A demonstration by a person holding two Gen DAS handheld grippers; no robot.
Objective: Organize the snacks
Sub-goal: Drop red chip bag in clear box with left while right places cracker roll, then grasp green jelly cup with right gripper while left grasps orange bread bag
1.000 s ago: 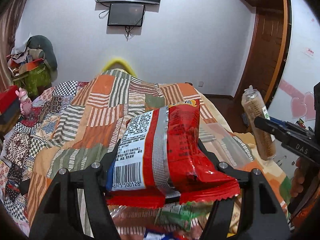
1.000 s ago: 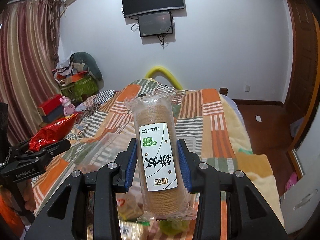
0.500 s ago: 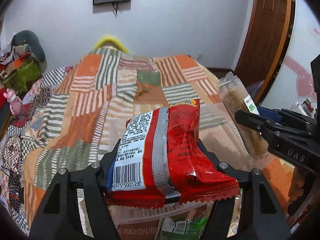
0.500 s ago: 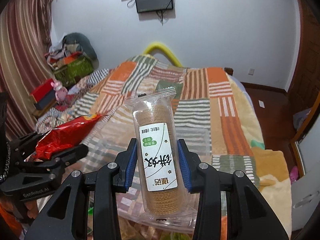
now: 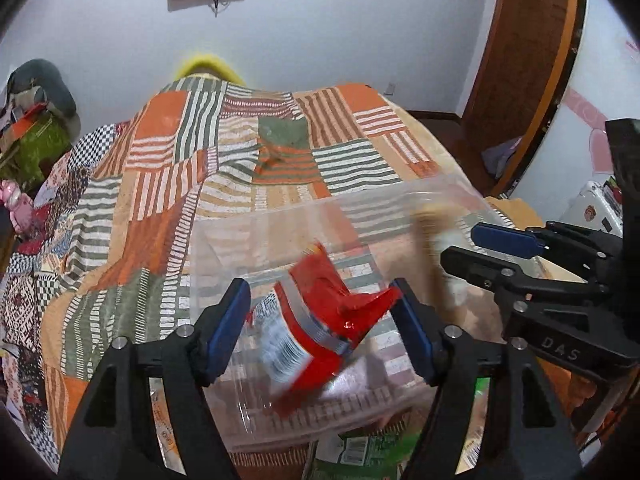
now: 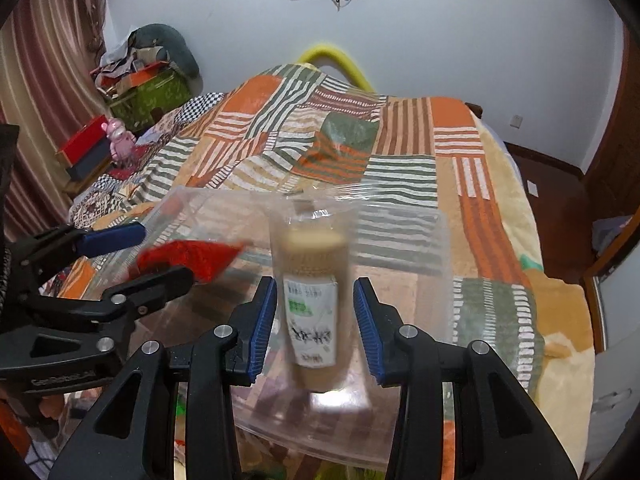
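Step in hand: release both snacks into the clear container [image 5: 280, 232] that sits on the quilted bed [image 5: 180, 160].

1. Left tool [image 5: 320, 286]: its jaws have just been opening and now stand apart. The red snack bag [image 5: 320, 320] lies between them but is not pressed by either pad. It is blurred and tipped, and is judged to be falling into the left part of the container. Hold the jaws wide until the bag's crimped edge is clear of the pads, so that it does not snag.

2. Right tool [image 6: 315, 282]: its pads stand just clear of the cracker pack [image 6: 312, 300], which is upright and blurred, so judge it released over the container's right part. Do not close again, as the stacked crackers are likely to break under pressure.

3. Pose: keep both tools pitched steeply downward, side by side above the container opening, with their tips inside the line of the rim. Keep the two tools apart from each other while the packs fall.
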